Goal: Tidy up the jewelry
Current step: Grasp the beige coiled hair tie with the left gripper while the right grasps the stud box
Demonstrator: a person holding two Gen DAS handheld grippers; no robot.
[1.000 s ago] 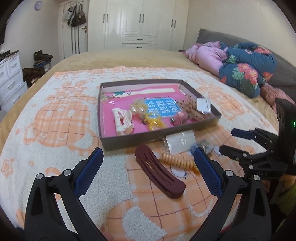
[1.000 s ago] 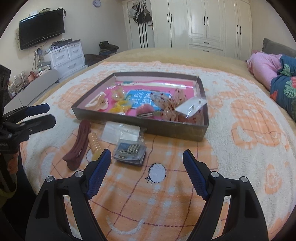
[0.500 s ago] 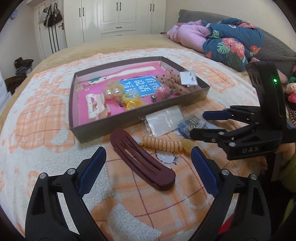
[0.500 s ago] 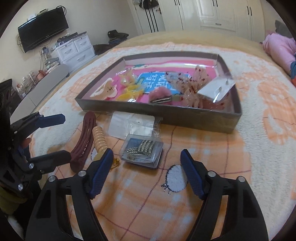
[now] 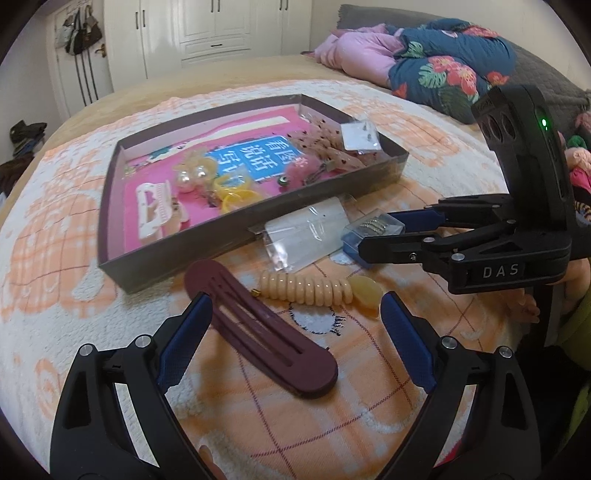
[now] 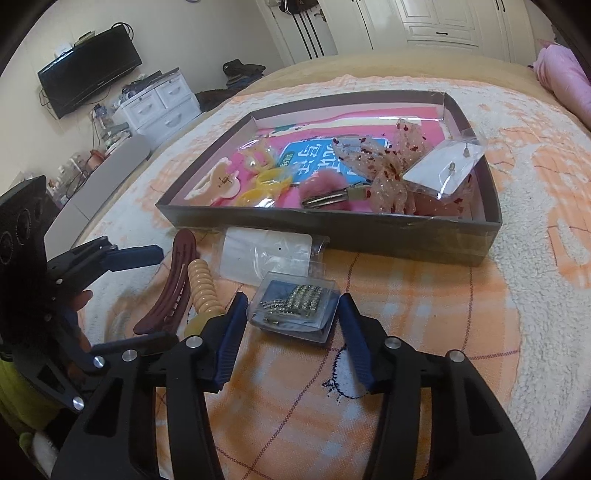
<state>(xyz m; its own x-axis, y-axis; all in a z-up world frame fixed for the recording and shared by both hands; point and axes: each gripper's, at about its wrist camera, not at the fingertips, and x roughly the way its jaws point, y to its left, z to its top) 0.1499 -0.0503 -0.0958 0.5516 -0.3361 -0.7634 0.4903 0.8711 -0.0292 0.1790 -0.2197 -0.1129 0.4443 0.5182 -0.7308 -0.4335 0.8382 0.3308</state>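
Right tongs (image 6: pixel 291 325) spread around the clear box (image 6: pixel 293 307); left tongs (image 5: pixel 295 332) apart over the maroon clip (image 5: pixel 258 328).

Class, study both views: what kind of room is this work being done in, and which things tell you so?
Most likely a bedroom. The tray of hair accessories sits on a bed's blanket, with white wardrobe doors behind, folded bedding at the head, and a wall-mounted TV over drawers.

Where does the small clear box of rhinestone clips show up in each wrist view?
Left wrist: the clear box of rhinestone clips is right of centre, partly hidden behind the right gripper.
Right wrist: it lies low in the centre, between the open jaws.
Shared landmark: the maroon hair clip, beside the peach spiral hair tie.
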